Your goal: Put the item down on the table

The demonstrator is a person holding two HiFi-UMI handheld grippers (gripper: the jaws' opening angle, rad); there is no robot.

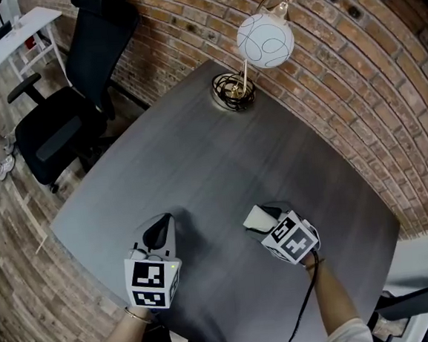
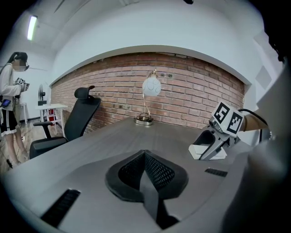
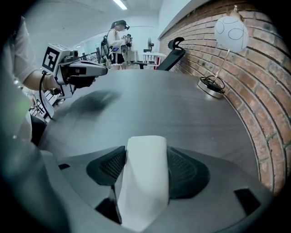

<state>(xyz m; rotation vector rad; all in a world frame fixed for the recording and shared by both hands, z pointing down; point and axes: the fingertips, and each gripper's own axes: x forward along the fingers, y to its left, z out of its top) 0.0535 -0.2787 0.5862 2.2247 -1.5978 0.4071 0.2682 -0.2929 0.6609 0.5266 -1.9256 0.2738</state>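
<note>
Looking down, we see our right gripper pinching a flat white rectangular block between its jaws, low at the near right of a grey wood-grain table. Our left gripper hovers near left, jaws pressed together on nothing. The task looks nearly done: the left gripper view shows the block apparently resting on the tabletop, which the head view cannot settle, so what is left is to spread the jaws and draw away. Only the right gripper view shows the grip close up, pads flanking the block. A white globe lamp on a brass stem stands at the far edge, a black office chair far left.
</note>
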